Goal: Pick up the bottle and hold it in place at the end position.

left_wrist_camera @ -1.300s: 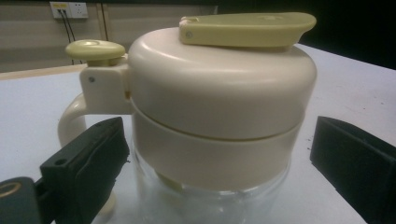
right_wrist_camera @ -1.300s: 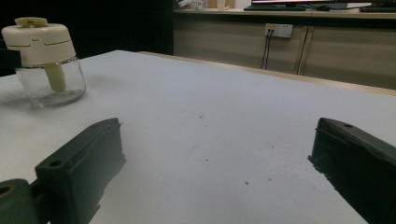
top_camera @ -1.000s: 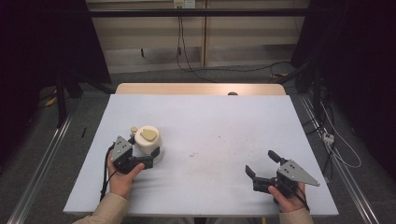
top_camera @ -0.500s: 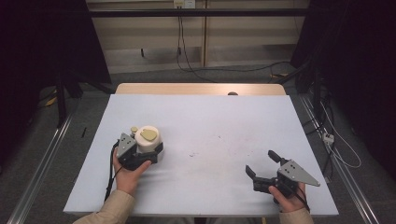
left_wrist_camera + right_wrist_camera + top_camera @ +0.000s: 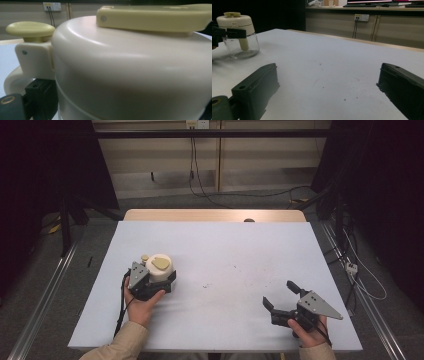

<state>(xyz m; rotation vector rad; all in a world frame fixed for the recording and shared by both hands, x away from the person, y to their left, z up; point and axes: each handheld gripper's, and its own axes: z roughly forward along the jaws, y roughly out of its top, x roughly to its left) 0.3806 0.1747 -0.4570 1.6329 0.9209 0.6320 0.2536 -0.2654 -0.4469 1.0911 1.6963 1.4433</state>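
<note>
Pale blue-white tabletop (image 5: 225, 255) under a dim room, with a wall socket and cables at the far wall. On the left half of the table, toward the near edge, stands a small clear glass jar with a cream plastic lid and a pale yellow flip tab (image 5: 159, 268); the right gripper view shows its glass body resting on the surface and the lid (image 5: 235, 20) clasped at each side by black jaws. The left gripper (image 5: 150, 282) has its jaws closed around that lid, so close that the cream dome (image 5: 130, 72) and a yellow knob (image 5: 30, 29) crowd its own view. The right gripper (image 5: 281, 296) rests well apart at the near right, jaws spread wide and holding nothing, only bare table between them. Judged step: the jar is gripped at the lid, either for carrying or for steadying. The next move would call for a firm, level hold, since the lid alone bears the glass body, and probably for the free right gripper to approach.
</note>
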